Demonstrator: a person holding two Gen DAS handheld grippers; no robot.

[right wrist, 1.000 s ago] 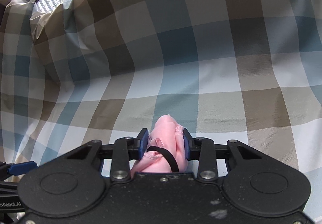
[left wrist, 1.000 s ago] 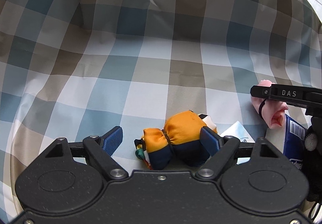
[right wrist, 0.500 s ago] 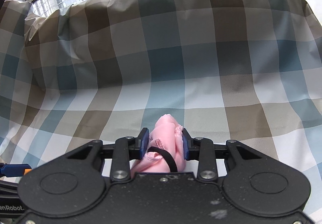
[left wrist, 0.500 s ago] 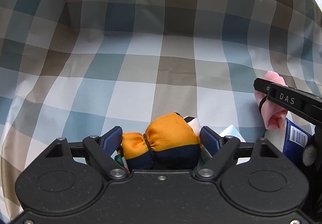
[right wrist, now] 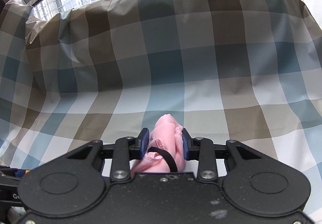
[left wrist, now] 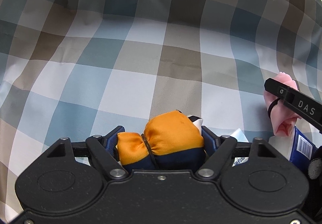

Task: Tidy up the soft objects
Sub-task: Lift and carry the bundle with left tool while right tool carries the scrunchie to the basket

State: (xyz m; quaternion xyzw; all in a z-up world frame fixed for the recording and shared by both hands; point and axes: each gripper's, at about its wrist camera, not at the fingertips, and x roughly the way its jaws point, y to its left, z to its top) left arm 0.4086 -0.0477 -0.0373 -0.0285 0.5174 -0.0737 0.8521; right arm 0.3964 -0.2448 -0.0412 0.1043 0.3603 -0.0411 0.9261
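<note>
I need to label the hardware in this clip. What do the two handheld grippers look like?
Both share one build: a matte black speckled body with two round embossed discs, silver screws and black linkage arms ending in blue pads. The left gripper and right gripper match. White letters "DAS" mark the right gripper's finger in the left wrist view. No cables show.

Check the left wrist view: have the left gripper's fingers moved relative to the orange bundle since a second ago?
Yes. The left gripper is closing; its fingers now press both ends of the orange bundle, where earlier the left one stood clear.
</note>
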